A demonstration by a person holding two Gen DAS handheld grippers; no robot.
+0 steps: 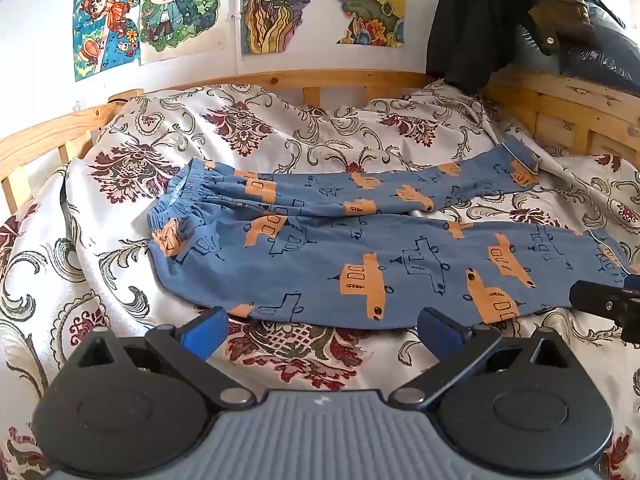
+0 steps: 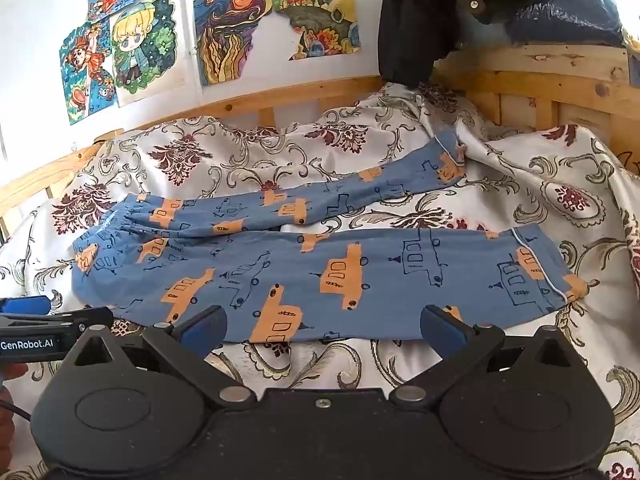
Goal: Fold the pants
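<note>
Blue pants (image 1: 320, 256) (image 2: 304, 272) printed with orange cars lie spread flat on the patterned bedspread, waistband at the left, both legs running right and slightly apart. My left gripper (image 1: 322, 330) hovers open just short of the near leg's front edge, nothing between its blue fingers (image 1: 206, 332). My right gripper (image 2: 322, 330) is open too, at the near leg's front edge nearer the cuff (image 2: 540, 264). The left wrist view catches the right gripper's black body at its right border, and the left gripper's body shows at the left border of the right wrist view.
White bedspread (image 1: 100, 272) with dark red floral pattern covers the bed. A wooden bed rail (image 1: 280, 80) runs along the back and right. Dark clothing (image 1: 472, 20) hangs over the far right corner. Drawings (image 1: 160, 12) are on the wall.
</note>
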